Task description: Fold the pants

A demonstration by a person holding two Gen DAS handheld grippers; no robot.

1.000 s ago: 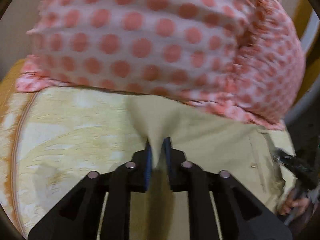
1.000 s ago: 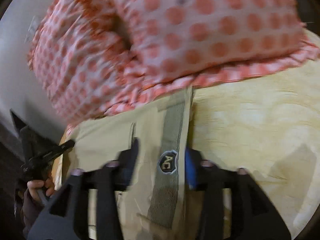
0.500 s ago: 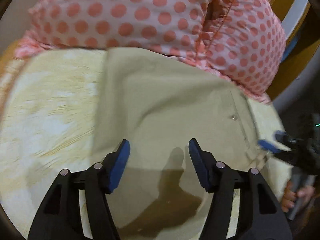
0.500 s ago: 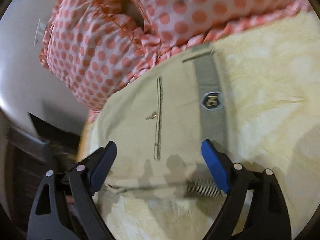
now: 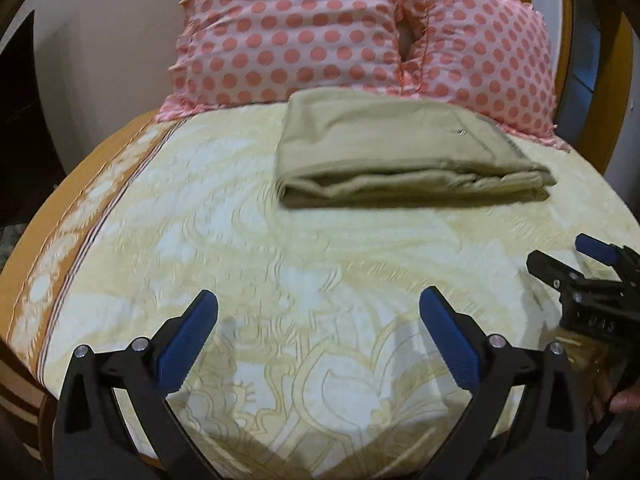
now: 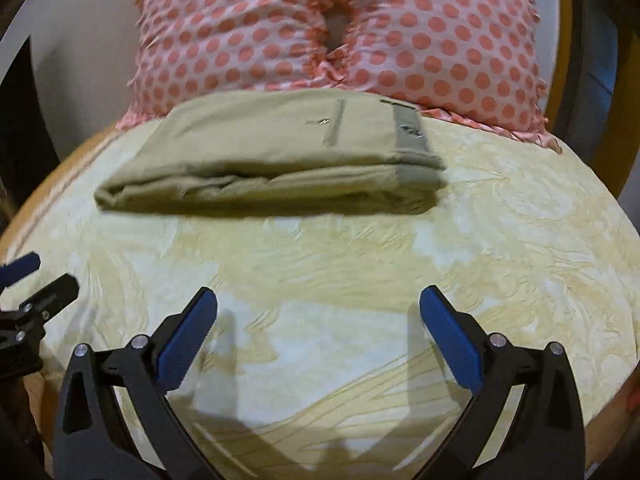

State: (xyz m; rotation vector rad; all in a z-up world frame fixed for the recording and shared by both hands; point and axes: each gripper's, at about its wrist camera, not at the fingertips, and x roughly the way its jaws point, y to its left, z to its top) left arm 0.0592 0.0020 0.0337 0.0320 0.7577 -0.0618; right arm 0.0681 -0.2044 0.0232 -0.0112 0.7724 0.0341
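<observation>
1. The pants [image 5: 400, 152] lay folded on the bedspread [image 5: 280, 272], touching the dotted pillows [image 5: 320, 28].
2. The left gripper [image 5: 318, 316] gaped wide, holding nothing.
3. The right gripper [image 6: 318, 312] gaped likewise.

Khaki pants [image 5: 384, 148], folded into a compact, flat rectangular stack with layered edges facing the camera. Lying in the upper centre of the left wrist view and the upper centre-left of the right wrist view [image 6: 280, 160]; grey waistband and pocket seam uppermost at right.
</observation>
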